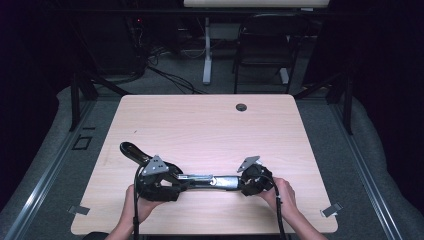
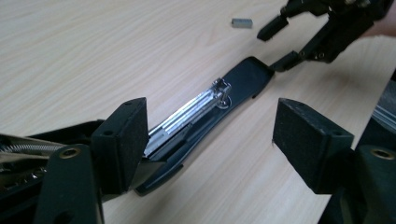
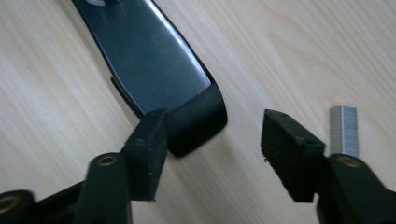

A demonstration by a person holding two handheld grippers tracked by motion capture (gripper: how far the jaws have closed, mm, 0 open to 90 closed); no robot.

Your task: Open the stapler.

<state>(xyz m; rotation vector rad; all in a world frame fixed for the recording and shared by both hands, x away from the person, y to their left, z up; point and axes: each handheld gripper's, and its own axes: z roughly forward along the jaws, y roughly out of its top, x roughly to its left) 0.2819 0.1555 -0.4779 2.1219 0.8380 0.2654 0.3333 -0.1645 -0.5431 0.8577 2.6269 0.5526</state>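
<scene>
Two grippers flank opened stapler [image 1: 210, 181] lying flat mid-table: left gripper [image 2: 210, 135] & right gripper [image 3: 210, 140] both released. Prob. reloading step; next, right picks staple strip [image 3: 344, 130] beside it.

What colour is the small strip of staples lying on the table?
Silvery grey metal; the strip of staples shows best in the right gripper view.

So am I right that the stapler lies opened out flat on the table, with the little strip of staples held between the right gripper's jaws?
Not quite. The stapler does lie opened flat, but the strip of staples lies loose on the table, beside the right gripper, whose jaws stand open. The right gripper view shows it.
</scene>
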